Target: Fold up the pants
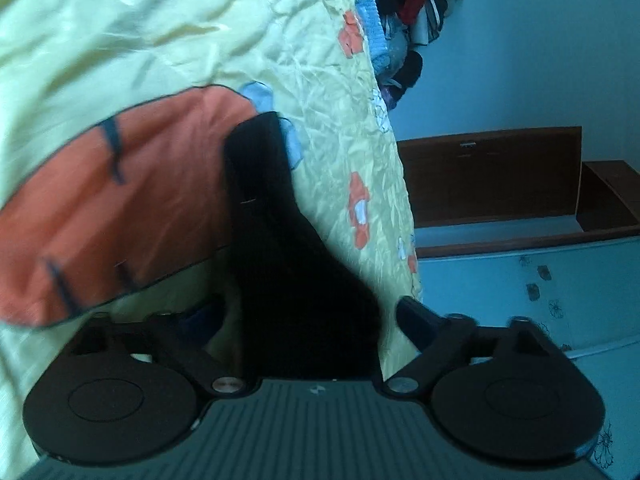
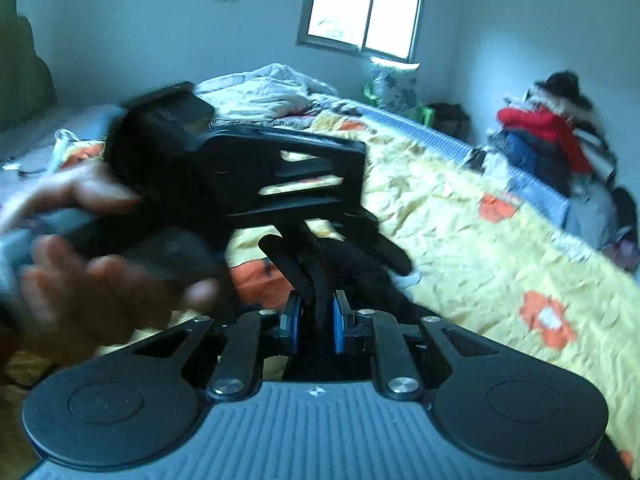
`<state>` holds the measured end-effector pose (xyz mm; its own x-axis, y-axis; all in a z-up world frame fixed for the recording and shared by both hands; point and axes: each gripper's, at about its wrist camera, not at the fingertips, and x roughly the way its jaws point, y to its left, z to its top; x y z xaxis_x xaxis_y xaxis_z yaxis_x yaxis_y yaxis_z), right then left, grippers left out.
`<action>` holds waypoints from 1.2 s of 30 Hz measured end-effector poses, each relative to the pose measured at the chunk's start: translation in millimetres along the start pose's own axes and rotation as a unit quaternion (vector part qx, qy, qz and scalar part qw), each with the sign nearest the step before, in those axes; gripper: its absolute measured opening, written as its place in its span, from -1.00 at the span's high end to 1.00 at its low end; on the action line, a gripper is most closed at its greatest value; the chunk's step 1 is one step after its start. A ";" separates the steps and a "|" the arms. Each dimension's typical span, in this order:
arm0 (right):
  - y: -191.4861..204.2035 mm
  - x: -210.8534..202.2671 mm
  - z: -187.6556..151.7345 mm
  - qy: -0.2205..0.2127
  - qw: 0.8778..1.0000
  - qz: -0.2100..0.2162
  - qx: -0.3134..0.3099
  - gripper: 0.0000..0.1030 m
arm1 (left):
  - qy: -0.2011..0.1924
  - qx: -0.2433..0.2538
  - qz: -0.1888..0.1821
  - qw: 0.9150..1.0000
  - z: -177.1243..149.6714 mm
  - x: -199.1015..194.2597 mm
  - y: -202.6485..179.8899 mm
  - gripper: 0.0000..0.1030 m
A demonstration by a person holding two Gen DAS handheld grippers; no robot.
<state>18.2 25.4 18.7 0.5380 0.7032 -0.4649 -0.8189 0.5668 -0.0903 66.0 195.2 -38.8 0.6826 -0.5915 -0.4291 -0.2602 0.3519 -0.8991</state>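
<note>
Two grippers show, one per view. In the right wrist view the right gripper (image 2: 316,322) sits at lower centre, its two blue pads (image 2: 291,324) pinched onto a strip of the black pants (image 2: 320,272), which runs up from between them toward the middle of the frame. Above and left of it is the left gripper (image 2: 336,236), blurred, carried by one hand (image 2: 100,256) that fills the left side.

In the left wrist view the left gripper (image 1: 308,316) stands with its jaws spread wide. The pants (image 1: 292,264) hang as one dark mass up the middle of the frame, filling the gap between the fingers. Whether either finger touches the cloth is too dark and blurred to tell; nothing shows them pressing on it.

The pants lie over one yellow sheet (image 1: 168,32) printed with orange shapes: one very large orange patch (image 1: 132,200) at left centre in the left wrist view, and at least three small ones along the sheet's right edge there.

One pile of clothes (image 2: 556,140) sits at the right of the right wrist view, a red piece on top. One window (image 2: 366,8) with two panes is at top centre, and one white bundle of bedding (image 2: 260,92) lies below it. One wooden board (image 1: 492,176) is at right centre in the left wrist view.

No brand, label or writing can be read.
</note>
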 end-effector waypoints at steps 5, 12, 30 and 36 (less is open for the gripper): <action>-10.9 -34.0 -2.1 -0.001 0.999 0.050 0.007 0.69 | 0.002 0.006 0.050 0.999 2.5 7.6 1.9 0.17; -66.4 -9.3 -22.8 0.057 0.988 -0.048 0.135 0.69 | -0.047 0.076 0.107 0.990 -16.9 -0.3 -13.4 0.68; -110.8 -133.6 -54.1 -0.113 0.959 -0.088 0.244 0.69 | -0.113 0.431 0.102 0.890 -185.3 53.8 -205.3 0.68; -156.5 -200.6 -113.8 -0.129 0.925 -0.126 0.334 0.69 | -0.069 0.494 0.085 0.862 -243.9 126.6 -227.5 0.66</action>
<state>15.7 -253.3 25.9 0.7953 0.5432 -0.2691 -0.4017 0.8047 0.4372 45.1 -136.7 90.4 0.7850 -0.4024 -0.4710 0.2979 0.9118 -0.2825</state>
